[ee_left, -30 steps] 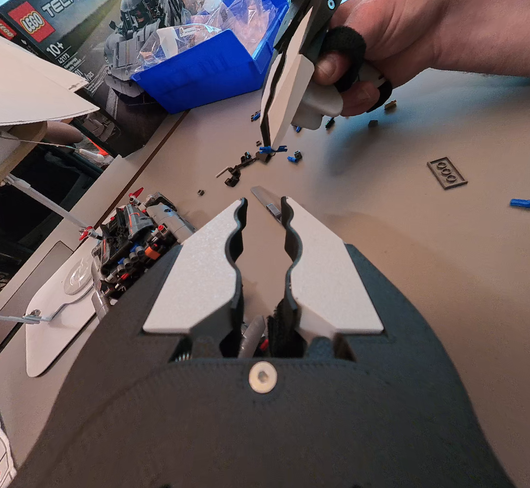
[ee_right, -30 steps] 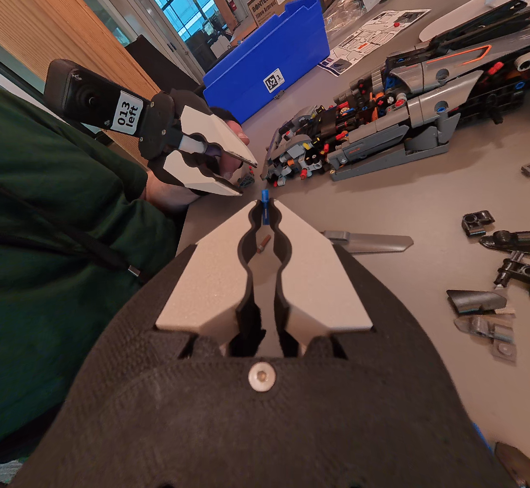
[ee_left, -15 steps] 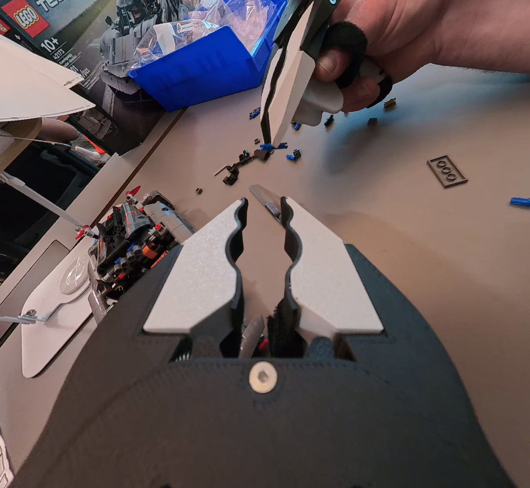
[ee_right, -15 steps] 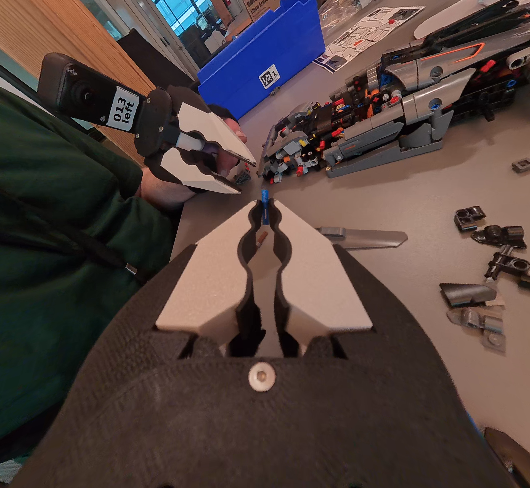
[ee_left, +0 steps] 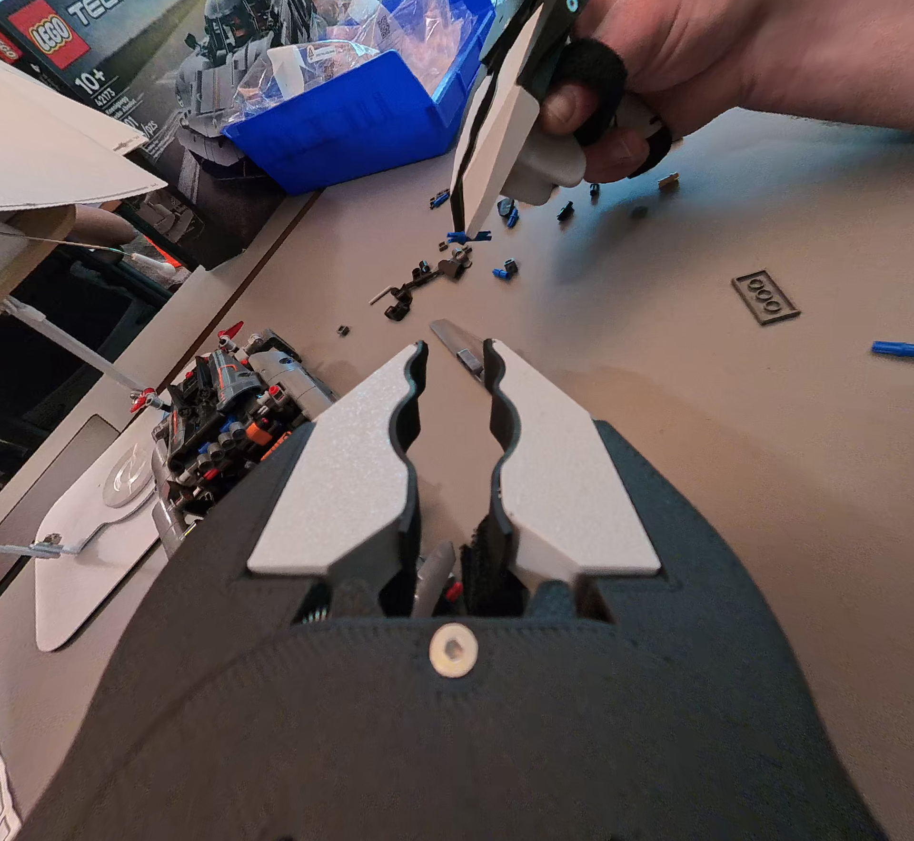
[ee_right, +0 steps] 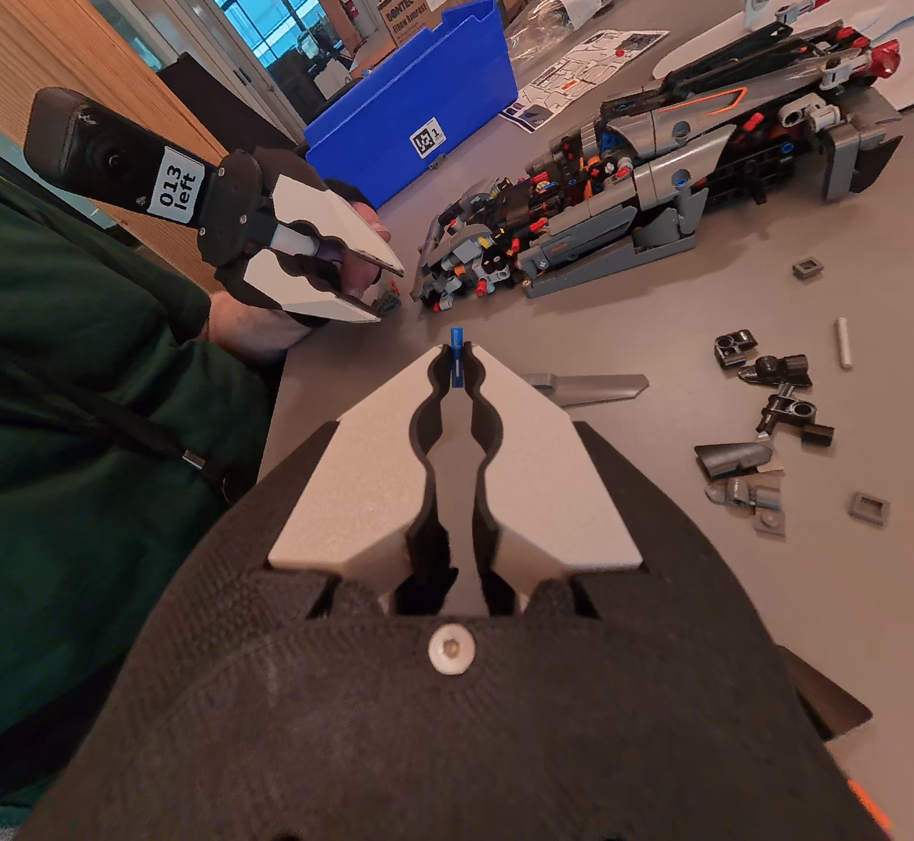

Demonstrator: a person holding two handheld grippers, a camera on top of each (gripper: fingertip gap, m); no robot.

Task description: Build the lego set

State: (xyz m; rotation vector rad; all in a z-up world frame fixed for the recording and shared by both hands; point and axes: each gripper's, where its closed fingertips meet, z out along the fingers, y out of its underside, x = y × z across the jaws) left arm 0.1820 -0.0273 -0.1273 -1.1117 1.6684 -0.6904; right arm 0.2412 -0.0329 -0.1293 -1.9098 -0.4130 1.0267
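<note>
Spreading across the grey table [ee_right: 618, 332], the part-built grey and black lego model [ee_right: 643, 184] lies near the far side, a blue bin [ee_right: 410, 110] beyond it. Nearer, the left gripper [ee_right: 386, 293] hangs beside the model's nose with its jaws apart and nothing between them. The right gripper [ee_right: 457, 347] is held above the table with its tips pinched on a small blue pin [ee_right: 457, 357]. Just to its right a flat grey blade piece [ee_right: 588, 387] rests on the table, with loose black connectors [ee_right: 776, 387] farther right
</note>
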